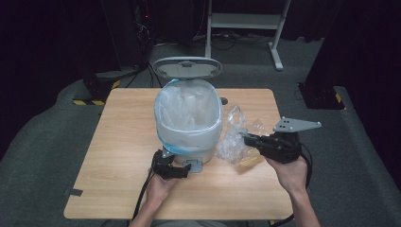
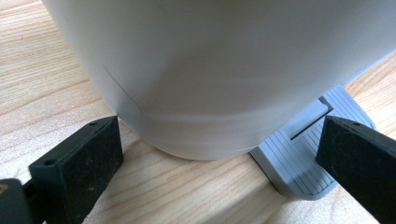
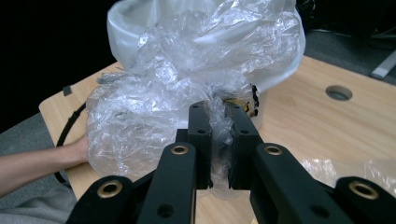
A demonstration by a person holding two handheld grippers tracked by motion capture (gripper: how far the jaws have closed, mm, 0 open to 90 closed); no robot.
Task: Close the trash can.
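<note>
A small white pedal bin (image 1: 191, 142) stands near the middle of the wooden table (image 1: 118, 142), its grey lid (image 1: 187, 67) tipped up and back so the mouth is open, a clear liner (image 1: 188, 111) folded over its rim. At the foot of the bin on the person's side a grey ribbed pedal (image 2: 303, 158) juts out onto the table top. The left gripper (image 1: 176, 171) sits low at that foot, just in front of the bin wall; in the left gripper view its two black jaws stand spread wide, one at each lower corner, with the rounded white base of the bin between them and the pedal beside the right-hand jaw. The pads do not press on anything that I can see; whether the one jaw touches the pedal I cannot tell. The right gripper (image 1: 247, 138) is held above the table to the right of the bin, its grey three-cornered plate on top. Its jaws are pressed nearly together and pinch a crumpled clear plastic bag (image 1: 235, 142); in the right gripper view a fold of the film is caught between the pads (image 3: 201, 135) and the bulk of the bag (image 3: 149, 121) billows out ahead of them, toward the bin. Seen from above, the bag hangs just beside the bin's right flank, off the table or barely brushing it, I cannot tell which. Something yellowish shows through the film near the jaws, too blurred to name. A round cable hole (image 3: 338, 92) lies in the table beyond the bin.
</note>
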